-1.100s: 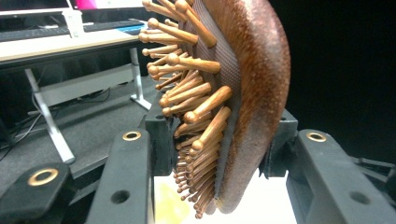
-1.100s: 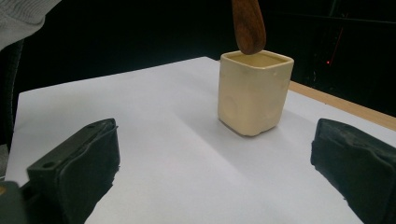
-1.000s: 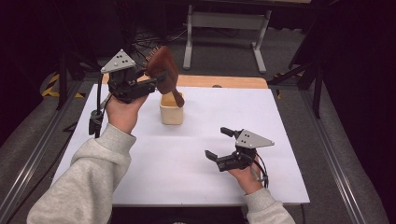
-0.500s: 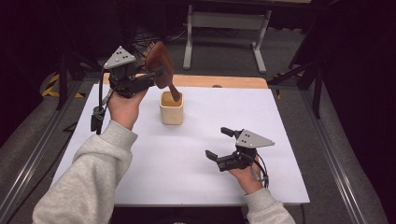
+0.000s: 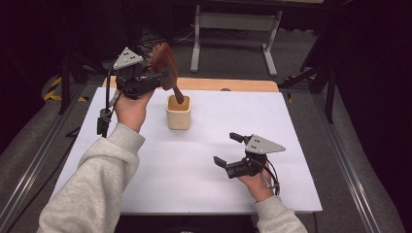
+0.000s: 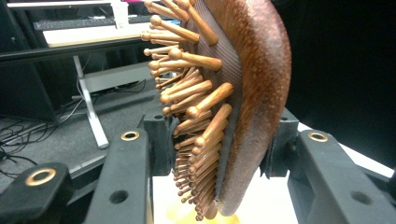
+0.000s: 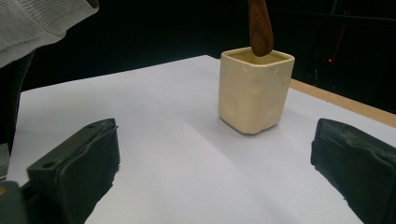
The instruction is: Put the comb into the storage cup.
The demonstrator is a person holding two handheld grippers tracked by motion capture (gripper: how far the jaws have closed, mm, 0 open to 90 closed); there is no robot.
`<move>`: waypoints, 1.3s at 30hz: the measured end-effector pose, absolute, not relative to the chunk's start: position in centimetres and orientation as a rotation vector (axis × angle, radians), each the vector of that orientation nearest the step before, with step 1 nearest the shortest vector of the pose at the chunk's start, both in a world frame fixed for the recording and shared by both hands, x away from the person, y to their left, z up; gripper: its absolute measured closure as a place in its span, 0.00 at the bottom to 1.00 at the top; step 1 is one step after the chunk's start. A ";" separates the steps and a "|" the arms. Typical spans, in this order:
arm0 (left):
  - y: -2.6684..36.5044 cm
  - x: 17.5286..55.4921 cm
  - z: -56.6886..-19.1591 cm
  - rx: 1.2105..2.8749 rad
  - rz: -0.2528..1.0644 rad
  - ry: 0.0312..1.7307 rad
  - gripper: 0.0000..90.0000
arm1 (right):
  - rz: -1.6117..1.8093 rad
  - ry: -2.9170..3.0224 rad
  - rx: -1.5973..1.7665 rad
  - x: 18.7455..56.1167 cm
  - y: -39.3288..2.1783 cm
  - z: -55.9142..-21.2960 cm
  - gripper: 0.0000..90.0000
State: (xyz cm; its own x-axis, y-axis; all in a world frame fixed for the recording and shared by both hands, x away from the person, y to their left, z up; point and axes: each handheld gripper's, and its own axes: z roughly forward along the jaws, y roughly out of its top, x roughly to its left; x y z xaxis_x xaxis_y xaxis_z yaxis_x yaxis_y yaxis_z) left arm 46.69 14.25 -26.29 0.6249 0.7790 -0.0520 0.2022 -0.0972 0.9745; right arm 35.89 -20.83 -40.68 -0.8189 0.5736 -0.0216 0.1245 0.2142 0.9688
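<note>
One wooden hairbrush (image 5: pixel 165 63) is the thing in hand: it hangs handle-down over a cream square cup (image 5: pixel 178 112), and the tip of the handle is just inside the cup's mouth, as the right gripper view shows, where the brown tip (image 7: pixel 260 28) dips to the rim of the cup (image 7: pixel 254 91). The left gripper (image 5: pixel 145 80) has its jaws clenched on the brush's head, one jaw against the smooth wooden back and the other on the bristle side, so the round-tipped pegs (image 6: pixel 196 112) stick out past the jaw. Holding it by the head leaves the whole handle free to slide down, which seems to be the reason for that grip; the brush tilts a little, and it probably has to be brought more upright over the opening before it is let go, or the handle may catch the rim and tip the cup. The cup stands upright on the white table (image 5: pixel 291 126), toward its far edge. The right gripper (image 5: pixel 227 149) rests on the near part of the table, well apart from the cup, jaws spread wide with nothing between them, likely waiting in case the cup needs steadying.
</note>
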 end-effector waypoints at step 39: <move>13.3 49.9 -31.1 1.713 0.471 0.947 0.62 | 1.641 2.126 0.657 35.9 -21.0 -40.8 0.02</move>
State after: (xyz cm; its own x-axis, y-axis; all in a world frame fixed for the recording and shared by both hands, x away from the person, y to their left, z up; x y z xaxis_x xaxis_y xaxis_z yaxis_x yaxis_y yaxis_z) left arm 49.90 13.32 -31.10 0.6057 0.7832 -0.1406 0.3599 -0.1121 0.9262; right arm 35.93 -21.00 -40.75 -0.8208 0.5711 -0.0105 0.1346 0.2113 0.9681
